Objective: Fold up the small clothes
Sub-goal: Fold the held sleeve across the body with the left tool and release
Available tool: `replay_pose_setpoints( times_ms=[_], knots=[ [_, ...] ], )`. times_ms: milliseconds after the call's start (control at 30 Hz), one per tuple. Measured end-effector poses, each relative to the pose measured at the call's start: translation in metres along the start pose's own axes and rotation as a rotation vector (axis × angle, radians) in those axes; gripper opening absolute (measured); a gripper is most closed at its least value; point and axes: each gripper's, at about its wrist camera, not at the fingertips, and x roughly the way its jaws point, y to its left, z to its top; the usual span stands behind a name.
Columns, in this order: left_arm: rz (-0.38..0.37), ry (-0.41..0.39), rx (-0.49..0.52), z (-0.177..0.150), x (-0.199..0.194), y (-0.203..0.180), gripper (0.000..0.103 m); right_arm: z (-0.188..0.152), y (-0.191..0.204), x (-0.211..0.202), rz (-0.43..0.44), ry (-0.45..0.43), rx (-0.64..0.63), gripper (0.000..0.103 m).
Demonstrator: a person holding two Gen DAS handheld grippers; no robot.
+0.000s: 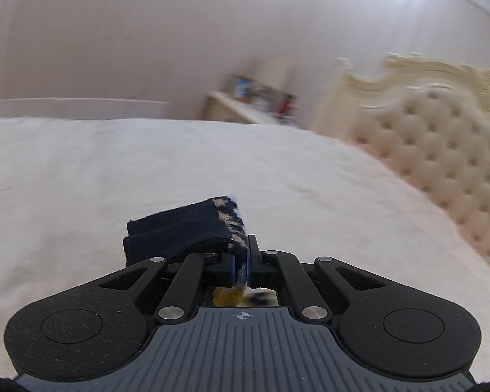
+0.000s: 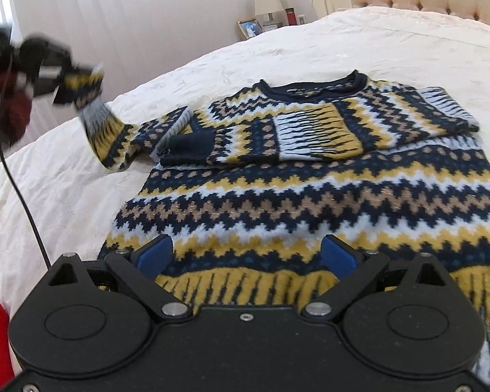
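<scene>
My left gripper (image 1: 245, 254) is clamped on the navy cuff (image 1: 186, 228) of the sweater's (image 2: 310, 189) left sleeve (image 2: 104, 130), which hangs lifted off the white bed (image 2: 65, 179); my right gripper (image 2: 248, 258) has its blue pads spread wide with nothing between them, hovering just over the yellow hem. The sweater lies flat on the bed, neck up toward twelve o'clock and hem at six from my right gripper, so its long axis runs straight away from me. The other sleeve is already laid across the chest. The sleeve I hold stretches out toward nine to ten o'clock from the body, so I judge the fold will need the cuff carried across toward three o'clock, over the chest. My left hand is the one on that sleeve; the right is nearer the hem. The left wrist view shows only the pinched cuff against bare bedding and a tufted headboard (image 1: 441, 150). The right wrist view alone shows the whole garment, the raised sleeve and my left gripper at ten o'clock.
</scene>
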Motion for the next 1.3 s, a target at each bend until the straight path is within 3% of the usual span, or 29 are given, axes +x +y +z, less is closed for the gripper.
replay_pose_setpoints(
  times_ms=[267,433,633,667,733,767,800,867,1000,1100,1300],
  knots=[
    [-0.159,0.054,0.06,-0.008,0.042,-0.097,0.005,-0.009,-0.032,-0.021,-0.027,-0.041,0.069,0.098],
    [-0.198,0.099,0.088,-0.026,0.077,-0.136,0.005,-0.018,-0.051,-0.025,-0.047,-0.048,0.103,0.098],
    [-0.194,0.14,0.159,-0.059,0.096,-0.171,0.006,-0.023,-0.066,-0.03,-0.052,-0.059,0.144,0.098],
    [-0.195,0.156,0.181,-0.065,0.101,-0.176,0.007,-0.023,-0.068,-0.029,-0.053,-0.06,0.148,0.098],
    [-0.208,0.182,0.215,-0.071,0.103,-0.187,0.022,-0.023,-0.071,-0.029,-0.056,-0.061,0.153,0.098],
    [-0.222,0.196,0.226,-0.074,0.104,-0.188,0.037,-0.022,-0.072,-0.03,-0.058,-0.062,0.155,0.098],
    [-0.232,0.199,0.23,-0.076,0.102,-0.19,0.042,-0.022,-0.072,-0.03,-0.059,-0.062,0.156,0.098],
    [-0.24,0.199,0.238,-0.079,0.094,-0.191,0.043,-0.022,-0.072,-0.031,-0.061,-0.061,0.156,0.098],
    [-0.232,0.164,0.287,-0.081,0.075,-0.184,0.056,-0.02,-0.071,-0.029,-0.067,-0.053,0.154,0.098],
    [-0.215,0.128,0.323,-0.083,0.065,-0.179,0.06,-0.018,-0.07,-0.027,-0.071,-0.045,0.15,0.098],
    [-0.097,0.102,0.39,-0.095,0.045,-0.128,0.062,-0.01,-0.066,-0.02,-0.085,-0.03,0.124,0.098]
  ],
)
